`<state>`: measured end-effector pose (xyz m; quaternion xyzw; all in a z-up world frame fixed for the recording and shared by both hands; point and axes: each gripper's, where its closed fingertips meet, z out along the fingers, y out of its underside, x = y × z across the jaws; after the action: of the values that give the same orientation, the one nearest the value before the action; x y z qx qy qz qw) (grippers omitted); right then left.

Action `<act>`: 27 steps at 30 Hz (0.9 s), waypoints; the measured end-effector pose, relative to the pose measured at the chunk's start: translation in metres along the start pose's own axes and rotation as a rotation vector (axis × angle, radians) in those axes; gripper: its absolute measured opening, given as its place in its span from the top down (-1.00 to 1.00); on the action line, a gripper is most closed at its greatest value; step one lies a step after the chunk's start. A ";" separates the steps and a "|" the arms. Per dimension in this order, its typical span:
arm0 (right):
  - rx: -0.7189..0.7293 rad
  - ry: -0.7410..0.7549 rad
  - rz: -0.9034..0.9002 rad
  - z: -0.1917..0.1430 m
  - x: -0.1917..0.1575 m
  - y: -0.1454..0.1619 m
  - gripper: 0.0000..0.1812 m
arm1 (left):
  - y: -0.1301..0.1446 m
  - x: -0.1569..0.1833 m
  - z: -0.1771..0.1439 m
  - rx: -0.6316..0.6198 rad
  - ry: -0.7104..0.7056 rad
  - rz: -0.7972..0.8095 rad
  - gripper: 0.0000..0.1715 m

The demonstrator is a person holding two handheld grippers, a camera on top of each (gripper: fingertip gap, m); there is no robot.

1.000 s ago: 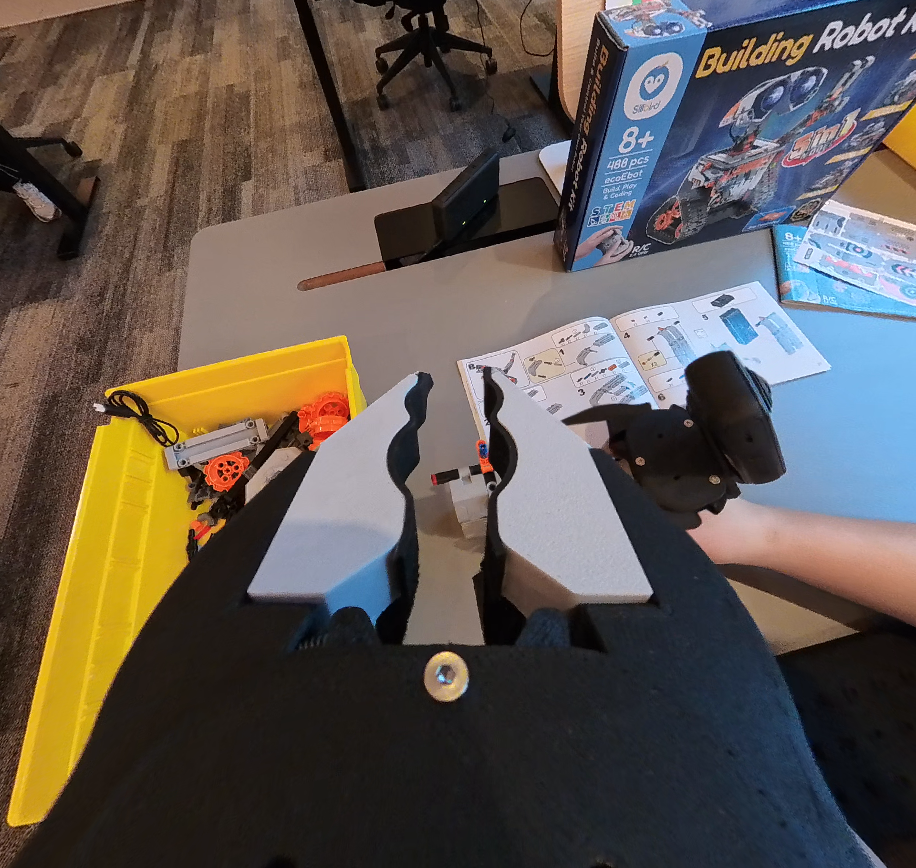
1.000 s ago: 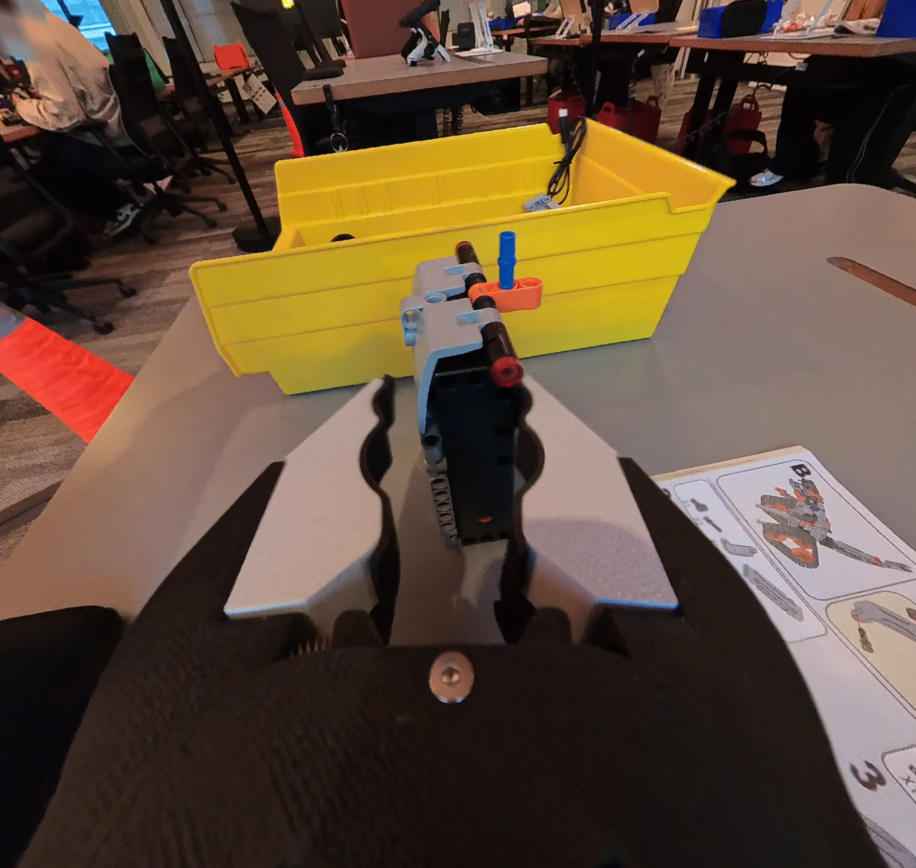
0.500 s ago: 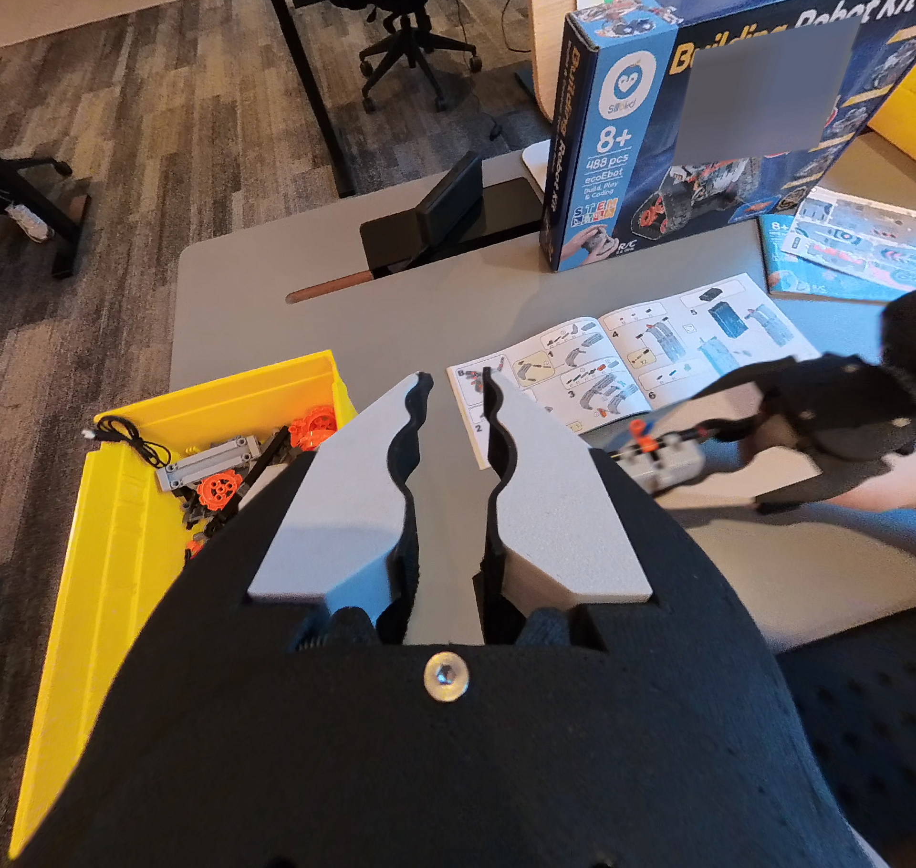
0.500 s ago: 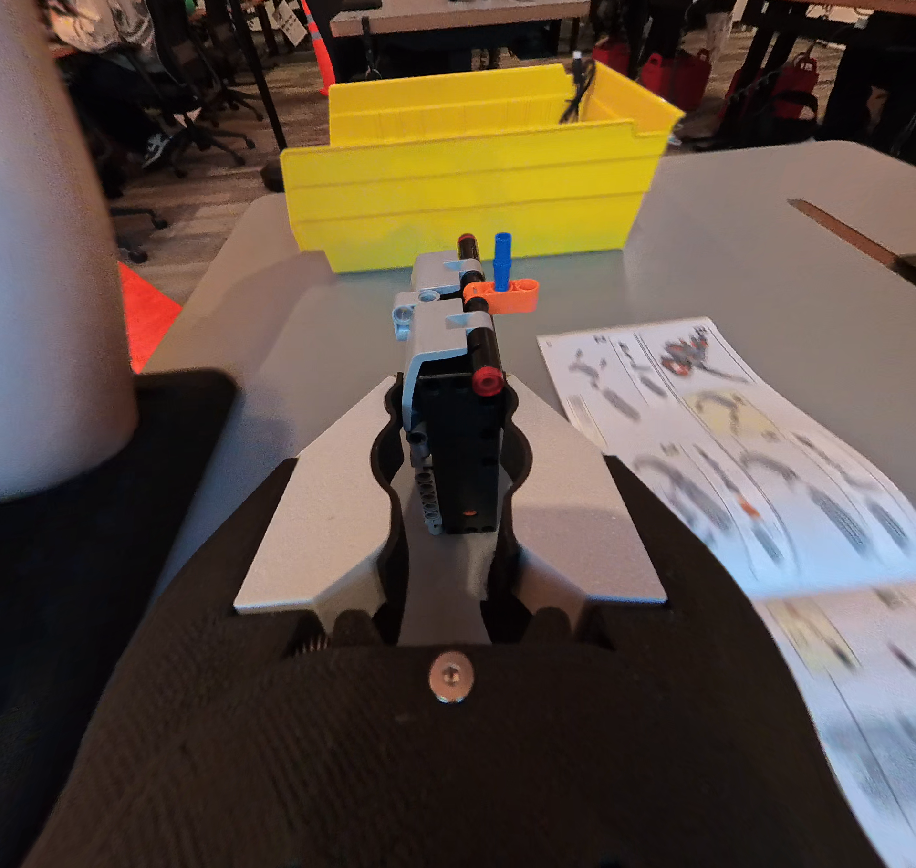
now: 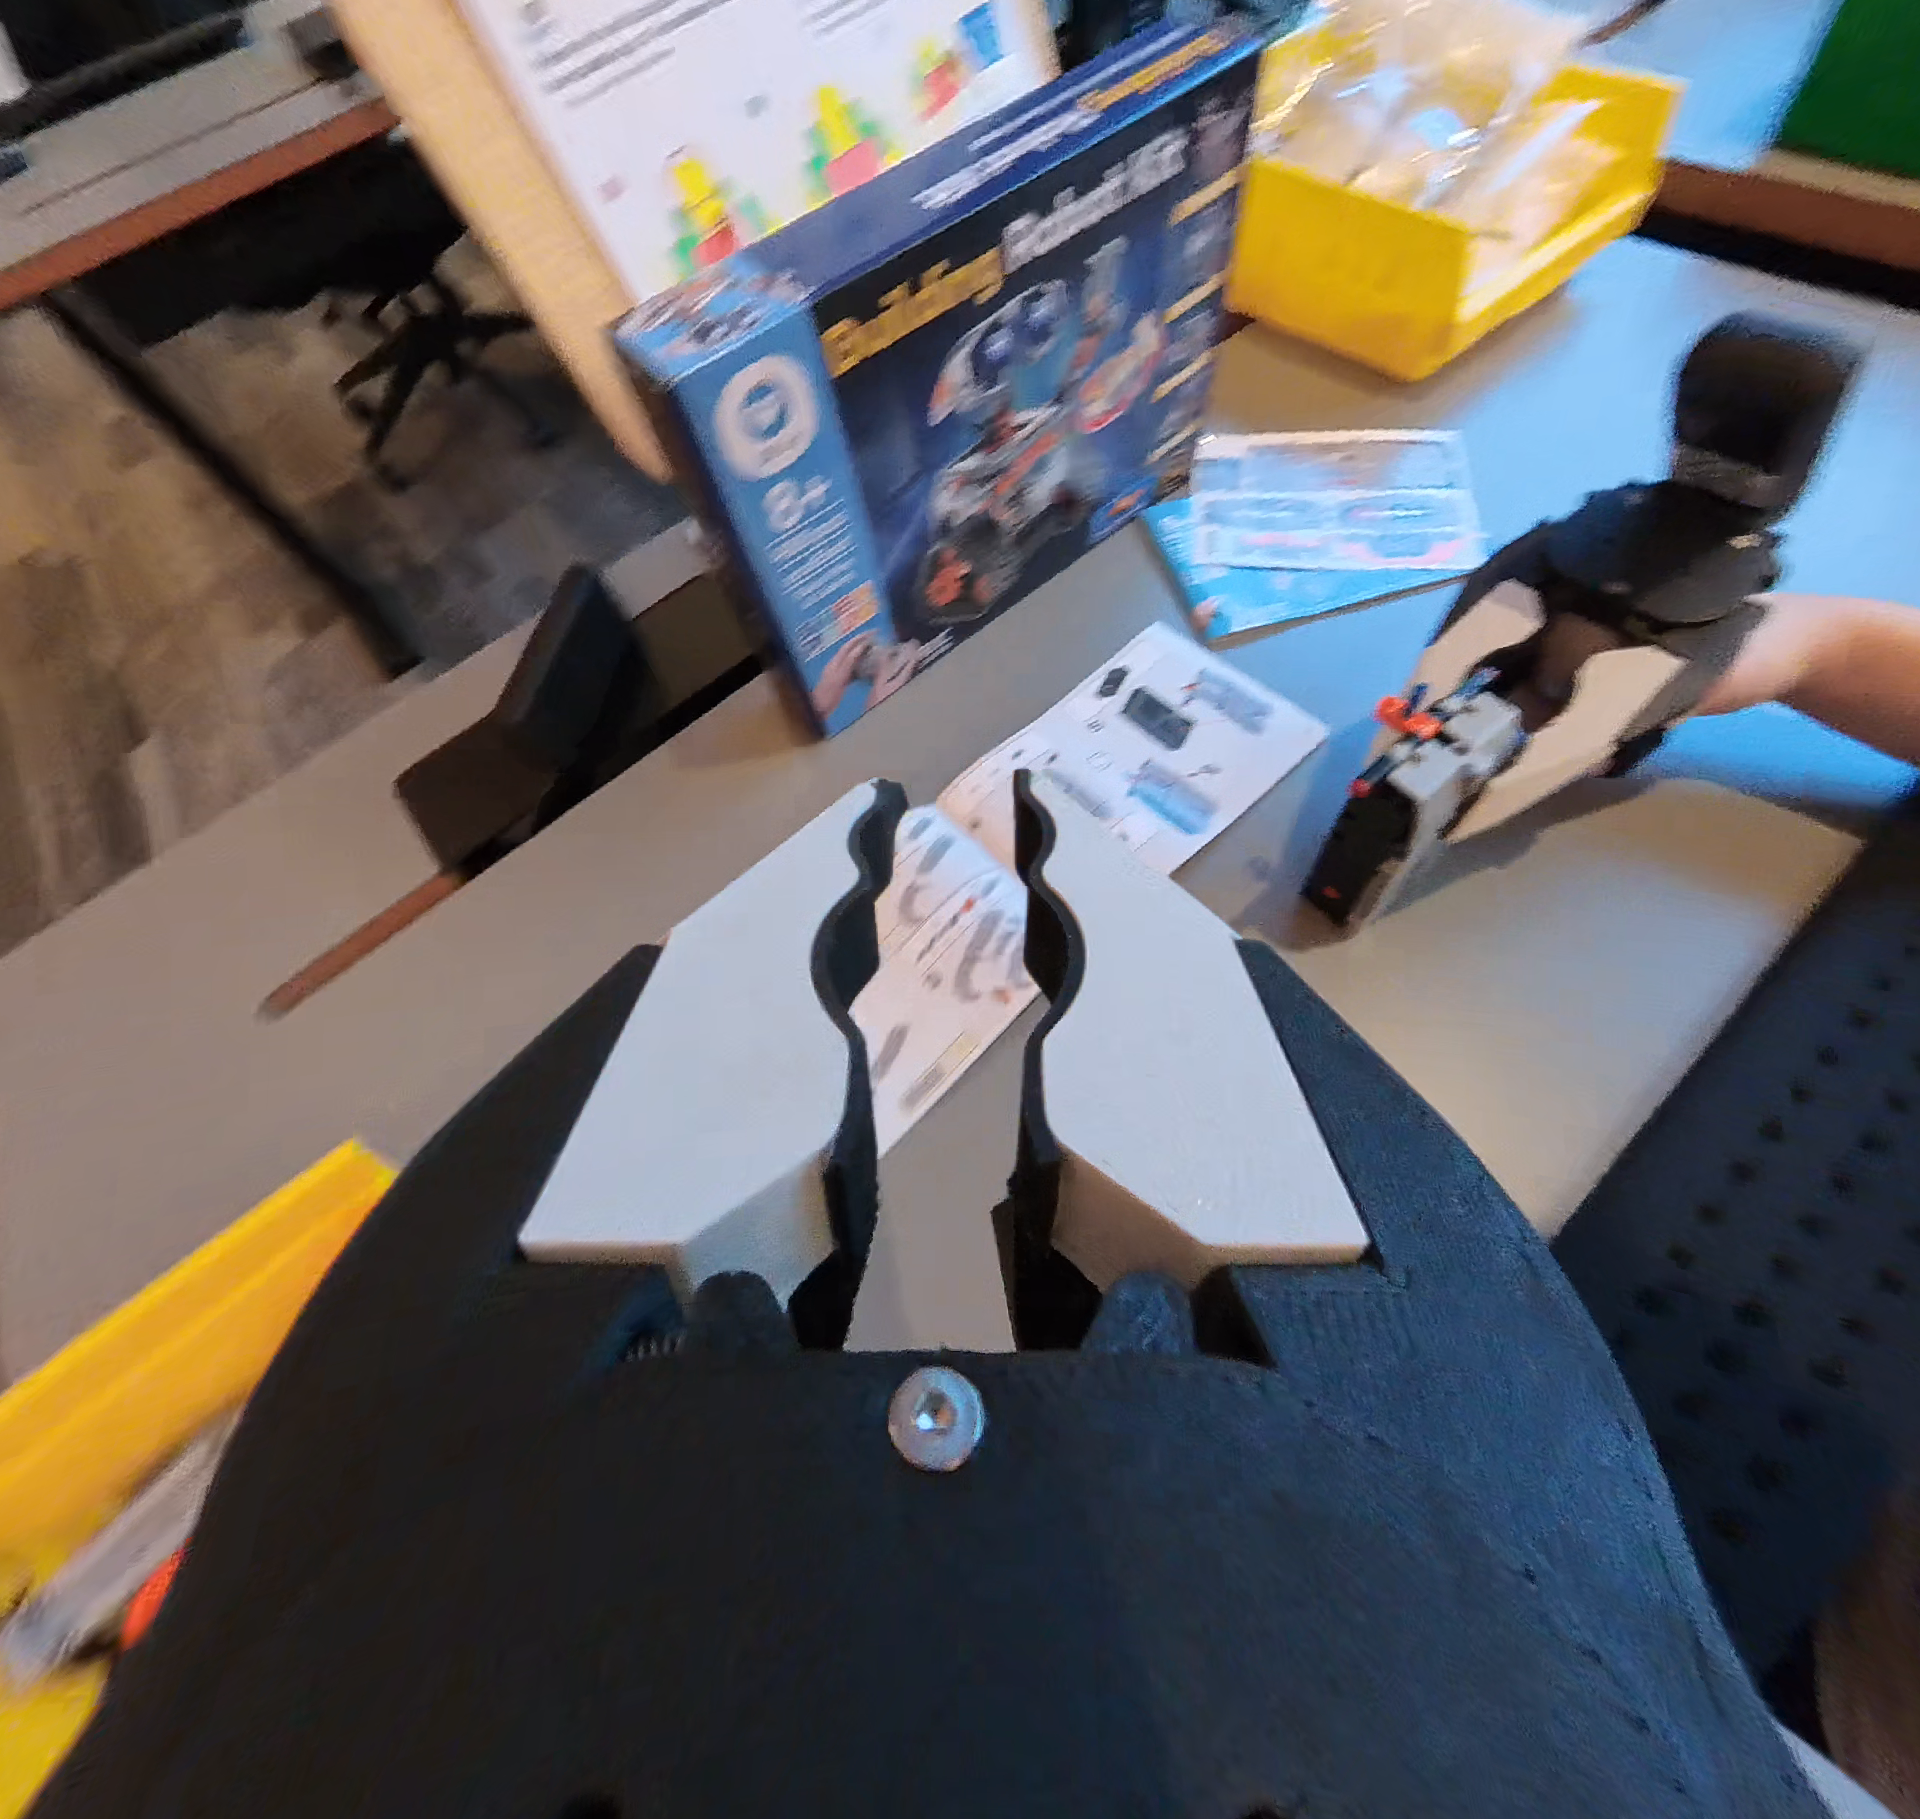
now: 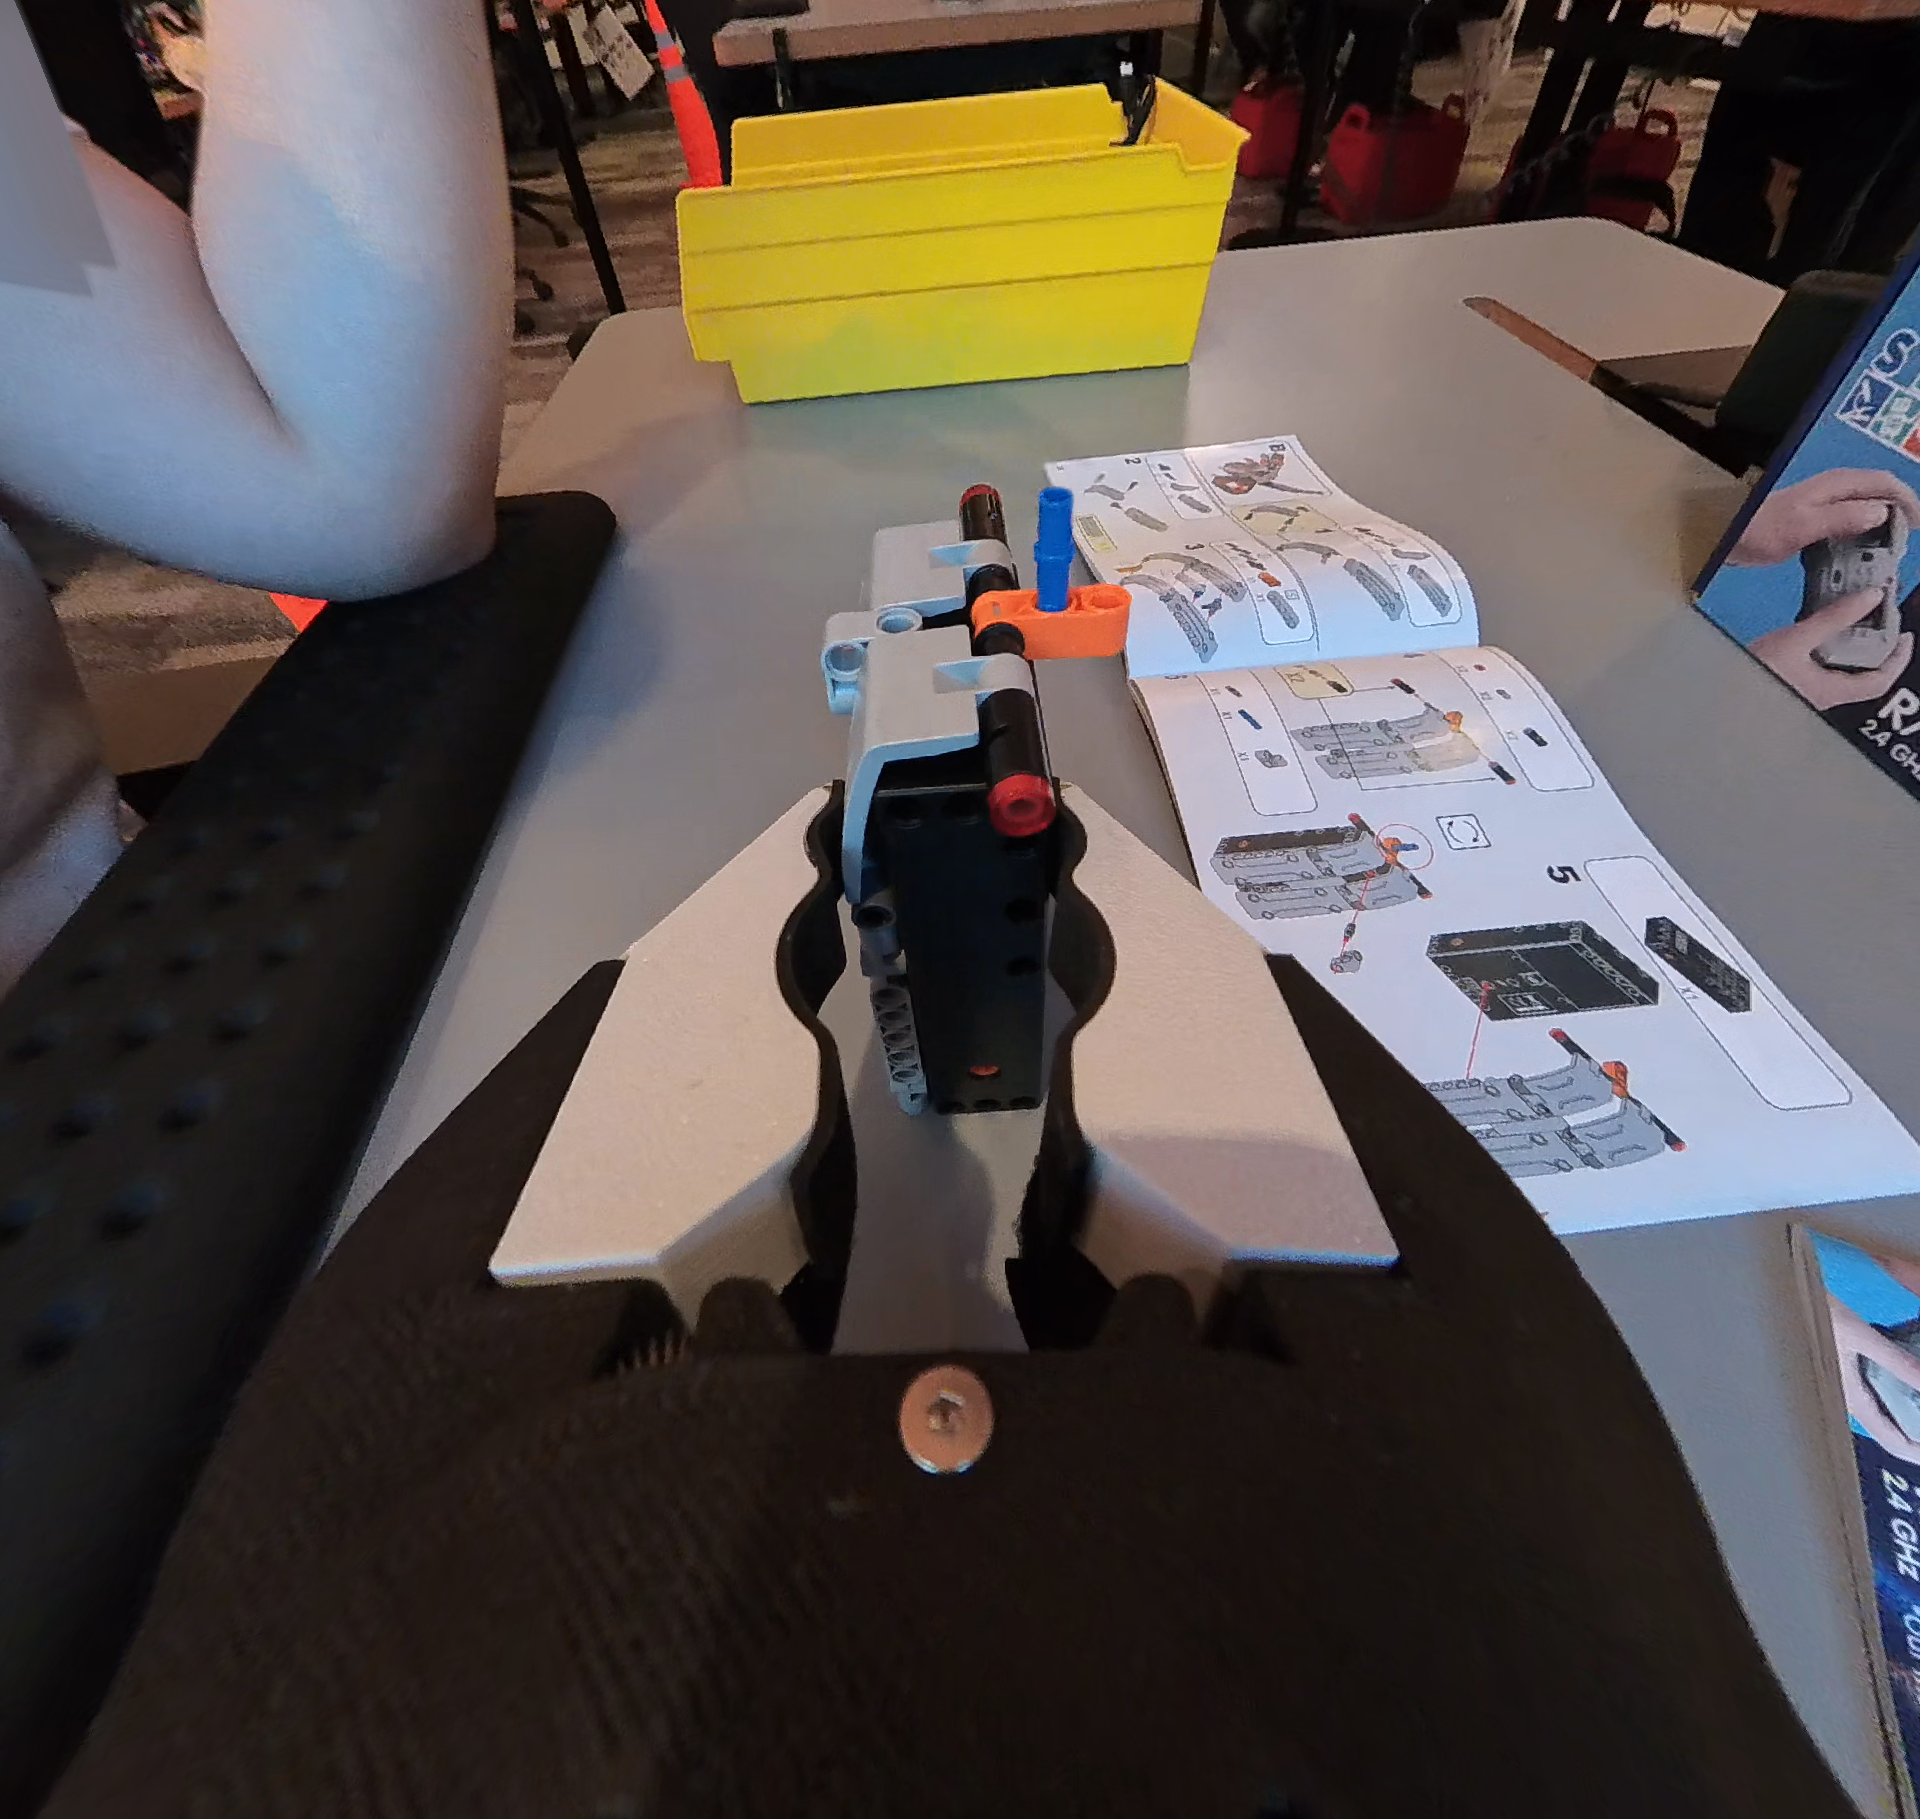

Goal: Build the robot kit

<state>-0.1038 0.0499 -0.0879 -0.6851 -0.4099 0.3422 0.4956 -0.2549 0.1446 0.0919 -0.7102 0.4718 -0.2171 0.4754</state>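
Note:
My right gripper (image 6: 948, 813) is shut on a small brick assembly (image 6: 966, 938): a black block with a grey frame, a black axle with red ends, an orange link and a blue pin. It holds it low over the grey table (image 6: 675, 730), left of the open instruction booklet (image 6: 1403, 834). In the left wrist view the right gripper (image 5: 1444, 761) and the assembly (image 5: 1392, 813) are at the right. My left gripper (image 5: 954, 793) is open a little and empty, raised above the booklet (image 5: 1143, 761).
A yellow bin (image 6: 956, 252) stands at the table's far end; its corner shows in the left wrist view (image 5: 156, 1333). A blue kit box (image 5: 987, 481), a second yellow bin (image 5: 1434, 211), a black device (image 5: 540, 720), a black perforated mat (image 6: 208, 886) and a person's arm (image 6: 312, 315) surround the area. Across from one pair of fingers to the other is roughly 25 cm.
My right gripper has drawn back from the yellow bin with the assembly, now beside the booklet. My left gripper has swung up and right, away from the bin; its view is blurred.

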 end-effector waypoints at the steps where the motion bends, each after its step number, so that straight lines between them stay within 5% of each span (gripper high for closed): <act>1: 0.002 -0.002 0.000 0.000 0.000 0.000 0.62 | -0.006 0.009 0.006 0.018 0.044 0.010 0.76; 6: 0.004 -0.008 -0.017 0.001 0.001 0.000 0.61 | -0.038 0.043 0.038 0.152 0.218 0.045 0.76; 11: 0.004 -0.012 -0.023 0.000 0.002 0.000 0.61 | -0.047 0.053 0.081 0.282 0.342 -0.122 0.70; 21: 0.064 0.003 -0.037 -0.019 0.002 -0.013 0.26 | 0.035 0.071 0.131 0.400 0.496 -0.233 0.55; 27: 0.217 -0.079 0.096 -0.078 0.001 -0.042 0.19 | 0.054 0.050 0.141 0.407 0.456 -0.272 0.51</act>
<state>-0.0450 0.0271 -0.0260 -0.6321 -0.3564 0.4346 0.5335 -0.1503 0.1610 -0.0269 -0.5903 0.4139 -0.5217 0.4561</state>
